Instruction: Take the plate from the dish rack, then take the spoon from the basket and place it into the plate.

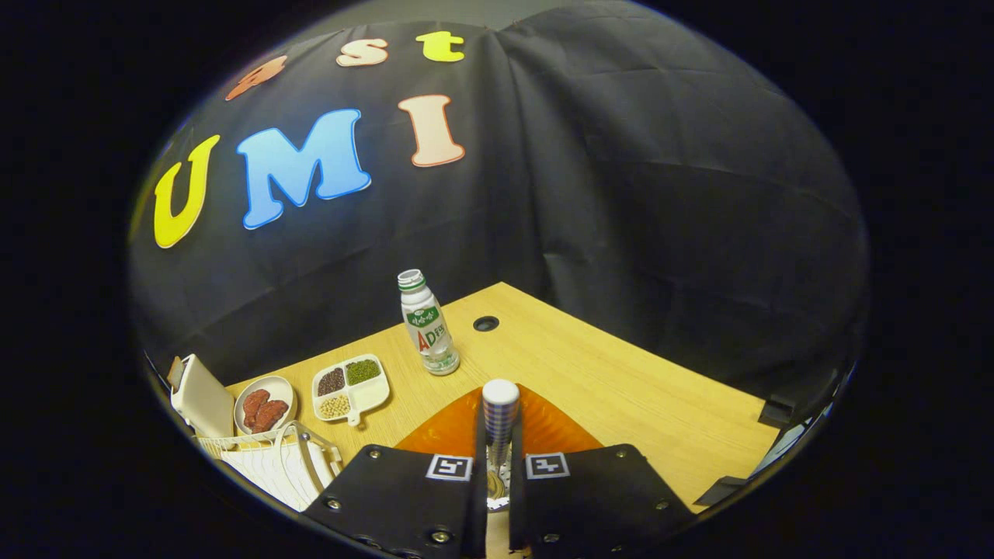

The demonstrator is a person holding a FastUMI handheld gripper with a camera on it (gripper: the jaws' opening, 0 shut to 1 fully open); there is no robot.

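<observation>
Hand-held gripper (pixel 497 473): fingers drawn close together, both pressing on the spoon (pixel 499 419), which stands upright in the narrow gap between them. Spoon handle patterned, with a pale rounded end uppermost; the bowl end points down, partly seen low in the gap.

Plate (pixel 543 423): orange, translucent, ribbed. Lies on the surface directly ahead of and beneath the fingers; the spoon stands over its near part. Whether the spoon touches the plate cannot be told.

Surface (pixel 621 388): light wood grain, with a dark round cable hole (pixel 486 323) beyond the plate.

Bottle (pixel 427 326): white plastic drink bottle with green and red label, upright, uncapped mouth, beyond the plate and slightly left of the fingers, near the cable hole.

Divided dish (pixel 351 386): white, three compartments holding dark, green and pale beans; left of the fingers, ahead of the dish rack.

Round dish (pixel 264 404): white, holding reddish-brown pieces; just left of the divided dish.

Dish rack (pixel 272 458): white wire, close beside the left finger, on the near left part of the surface.

Pale boxy item (pixel 200 396): stands tilted at the far left, just beside the round dish and behind the rack; kind not clear.
</observation>
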